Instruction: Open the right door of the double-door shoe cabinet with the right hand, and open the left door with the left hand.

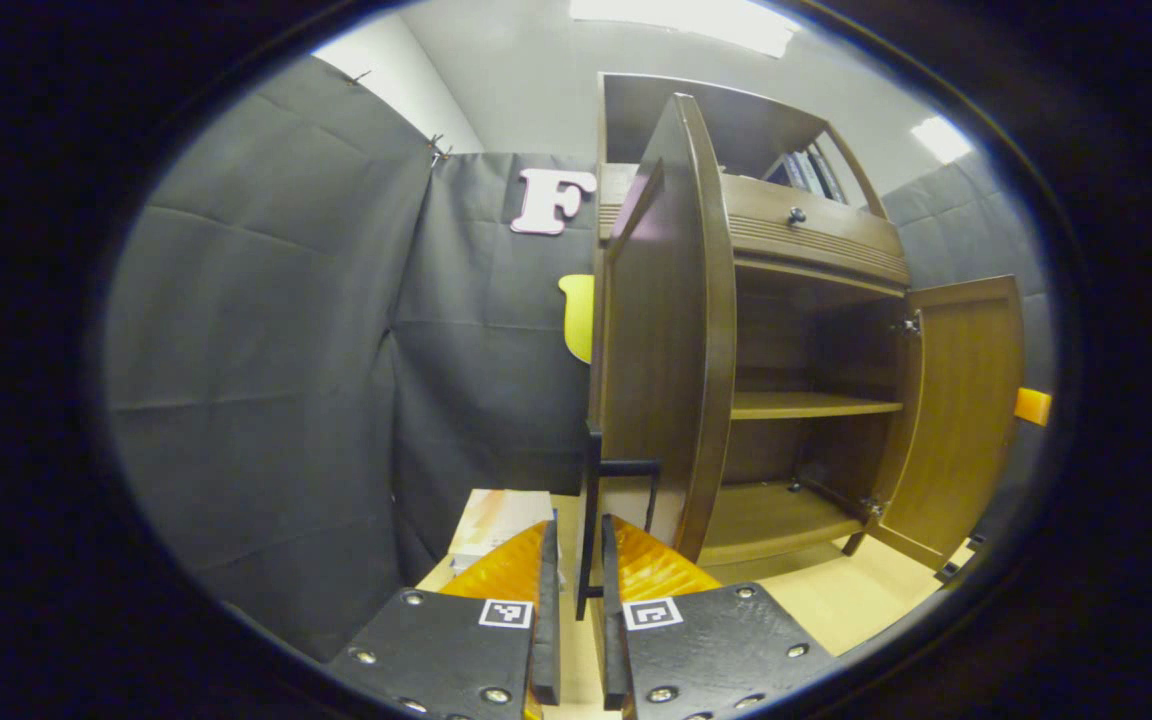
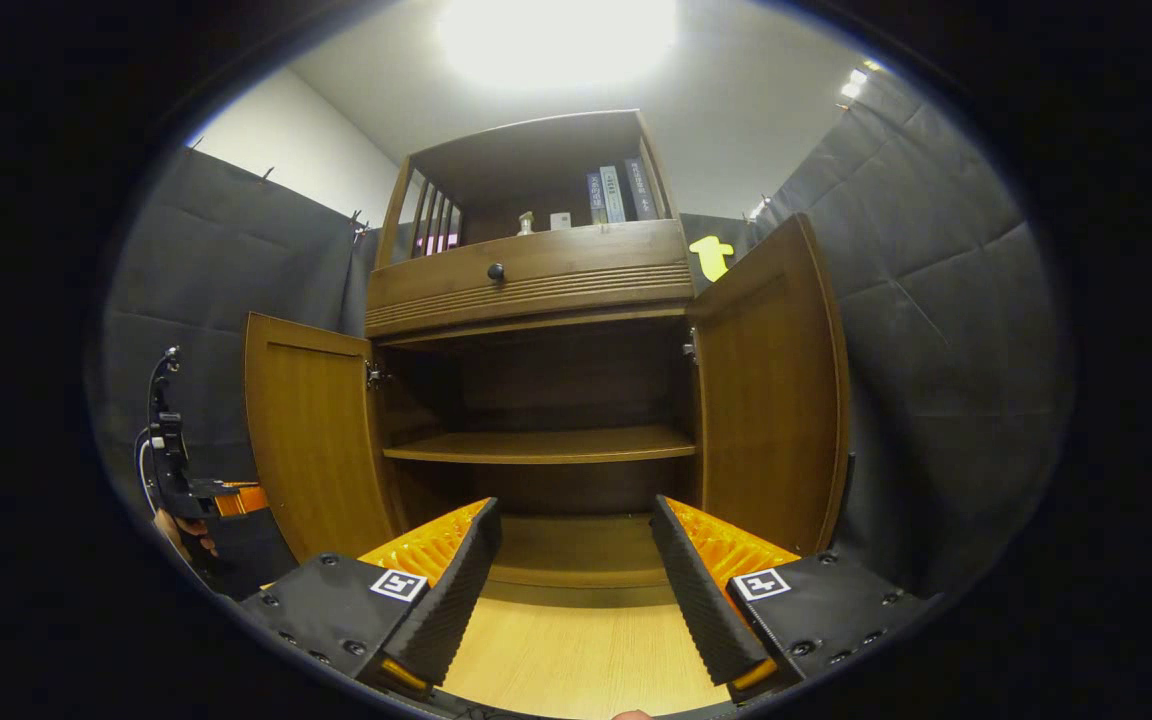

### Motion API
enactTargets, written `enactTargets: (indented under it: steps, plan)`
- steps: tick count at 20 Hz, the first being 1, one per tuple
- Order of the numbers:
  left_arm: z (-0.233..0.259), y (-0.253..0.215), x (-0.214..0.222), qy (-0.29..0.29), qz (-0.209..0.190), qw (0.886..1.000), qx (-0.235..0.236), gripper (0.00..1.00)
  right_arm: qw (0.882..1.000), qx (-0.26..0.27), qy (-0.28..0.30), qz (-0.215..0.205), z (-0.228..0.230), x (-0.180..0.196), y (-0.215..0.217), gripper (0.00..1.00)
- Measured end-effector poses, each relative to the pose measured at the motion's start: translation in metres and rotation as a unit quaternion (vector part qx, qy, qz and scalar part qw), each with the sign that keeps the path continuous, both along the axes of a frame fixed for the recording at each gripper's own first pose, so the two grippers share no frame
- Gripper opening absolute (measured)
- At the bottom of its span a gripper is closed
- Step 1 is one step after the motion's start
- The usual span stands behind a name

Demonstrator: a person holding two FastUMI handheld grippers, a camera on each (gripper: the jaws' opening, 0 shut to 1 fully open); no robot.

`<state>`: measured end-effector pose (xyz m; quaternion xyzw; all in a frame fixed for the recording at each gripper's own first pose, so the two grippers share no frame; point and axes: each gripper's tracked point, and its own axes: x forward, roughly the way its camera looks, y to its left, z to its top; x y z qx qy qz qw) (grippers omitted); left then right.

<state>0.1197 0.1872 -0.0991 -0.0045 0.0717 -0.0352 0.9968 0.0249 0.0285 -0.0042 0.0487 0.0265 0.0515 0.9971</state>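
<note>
The shoe cabinet [image 2: 536, 300] stands straight ahead of the right gripper [image 2: 576, 560], both doors swung wide. Its left door [image 1: 671, 330] rises edge-on just ahead of the left gripper [image 1: 576, 590], whose fingers are clenched on the door's dark handle [image 1: 591, 500]. The right door [image 2: 771, 390] stands open to the right of the right gripper, which is released, fingers spread and touching nothing — bare shelves and open floor lie ahead. Books [image 2: 621, 193] line the top shelf; their spine writing is too small to read.
</note>
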Motion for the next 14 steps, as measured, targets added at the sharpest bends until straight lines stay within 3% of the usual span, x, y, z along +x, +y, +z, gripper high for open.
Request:
enactTargets:
  steps: [14]
  plan:
    - [0.002, 0.054, 0.004, -0.002, -0.022, 1.000, -0.011, 0.17, 1.000, -0.017, 0.009, 0.001, -0.010, 0.011, 0.052, 0.92]
